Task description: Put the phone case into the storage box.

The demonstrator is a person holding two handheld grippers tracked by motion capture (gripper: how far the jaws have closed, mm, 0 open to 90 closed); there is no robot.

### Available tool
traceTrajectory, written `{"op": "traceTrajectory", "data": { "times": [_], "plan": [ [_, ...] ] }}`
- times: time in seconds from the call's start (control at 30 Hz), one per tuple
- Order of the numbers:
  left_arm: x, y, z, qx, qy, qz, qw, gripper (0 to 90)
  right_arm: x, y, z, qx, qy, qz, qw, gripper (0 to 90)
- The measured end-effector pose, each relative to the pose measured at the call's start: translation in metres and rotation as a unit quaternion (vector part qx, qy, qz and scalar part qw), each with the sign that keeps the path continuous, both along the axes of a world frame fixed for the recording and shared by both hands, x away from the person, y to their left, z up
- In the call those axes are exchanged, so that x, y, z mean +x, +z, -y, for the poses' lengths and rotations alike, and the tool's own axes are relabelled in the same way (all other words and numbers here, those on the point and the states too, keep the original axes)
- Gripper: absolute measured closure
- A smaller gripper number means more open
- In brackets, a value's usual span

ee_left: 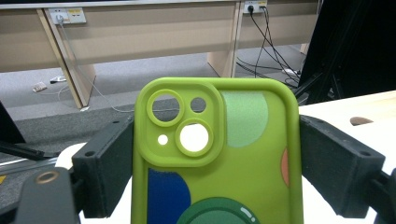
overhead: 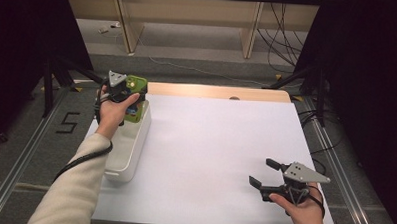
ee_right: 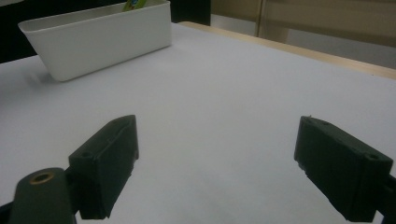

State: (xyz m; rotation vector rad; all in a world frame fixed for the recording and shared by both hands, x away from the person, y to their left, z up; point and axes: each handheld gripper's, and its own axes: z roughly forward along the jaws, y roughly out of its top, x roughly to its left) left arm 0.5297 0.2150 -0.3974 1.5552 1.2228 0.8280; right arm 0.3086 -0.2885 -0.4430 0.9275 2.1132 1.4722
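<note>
Bench (overhead: 225,158): a white sheet covered most of its top, with a strip of bare light wood along the far edge.
White bin (overhead: 130,149): a long, narrow plastic tub stood on the sheet at the person's left, its long side running away from the person; in the right gripper view it showed far off at upper left (ee_right: 100,39).
Left gripper (overhead: 129,97): held up in the person's left hand (overhead: 111,109) over the far end of the bin, grey three-cornered plate on top; its two black jaws were clamped on the long sides of the phone case.
Right gripper (overhead: 263,173): rested low over the near right part of the sheet in the person's right hand (overhead: 305,213), jaws spread wide apart with bare white sheet between them, gripping nothing.
Phone case (ee_left: 215,154): lime green, with a raised camera block of round cut-outs and dark blue, dark green, pale green and orange round patches on its back; it stood upright between the left gripper's jaws, camera end up, above the far end of the bin in the high view (overhead: 136,84).
Contact with the bin: whether the case's lower end touched the bin could not be told.
</note>
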Motion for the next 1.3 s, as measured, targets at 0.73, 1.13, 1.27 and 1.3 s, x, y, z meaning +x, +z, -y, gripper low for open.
{"op": "traceTrajectory", "data": {
  "times": [0.73, 1.13, 1.27, 1.3],
  "plan": [
    [0.0062, -0.0019, 0.0023, 0.002, 0.002, -0.009, 1.0, 15.9, 0.0002, -0.0002, 0.0, 0.001, 0.001, 0.0, 1.0, 14.9],
    [0.009, -0.0041, 0.006, 0.004, 0.001, -0.015, 0.9999, 15.9, -0.0001, 0.0001, 0.0005, 0.0, 0.0, -0.001, 1.0, 14.9],
    [0.0094, -0.0046, 0.0061, 0.006, -0.001, -0.02, 0.9998, 15.9, -0.0001, 0.0002, 0.0002, 0.001, 0.0, 0.0, 1.0, 14.9],
    [0.0094, -0.0044, 0.0059, 0.006, -0.001, -0.02, 0.9998, 15.9, -0.0002, 0.0002, 0.0002, 0.001, 0.001, 0.0, 1.0, 14.9]
  ]
}}
